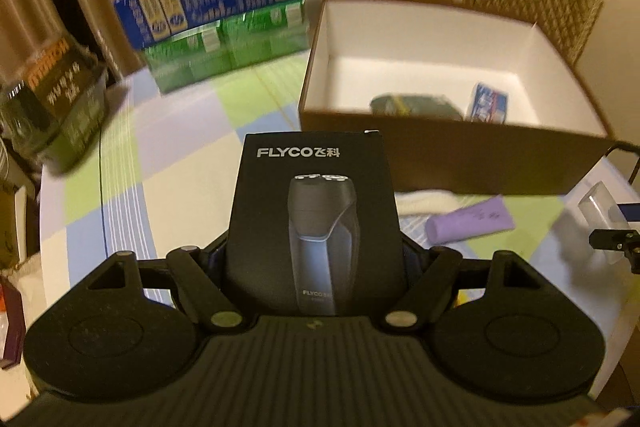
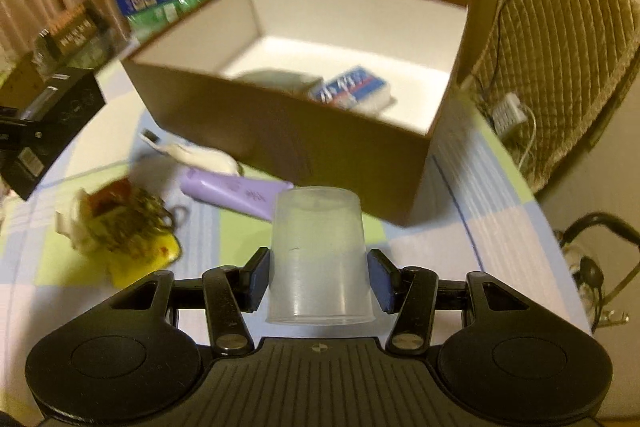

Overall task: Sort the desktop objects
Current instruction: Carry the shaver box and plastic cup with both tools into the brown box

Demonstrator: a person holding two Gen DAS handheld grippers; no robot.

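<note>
Checked cloth in pale blue, green and cream covers the worktop point(image 2: 492, 211). At left, the left gripper point(image 1: 316, 259) clamps a black FLYCO shaver box point(image 1: 316, 219), raised above the cloth, short of the open brown cardboard box point(image 1: 460, 159) ahead. Between both grippers lie a purple tube point(image 2: 236, 193) and a yellow cluttered bundle point(image 2: 128, 231). At right, the right gripper point(image 2: 318, 277) squeezes an upturned clear plastic cup point(image 2: 318, 259), just before that box.
</note>
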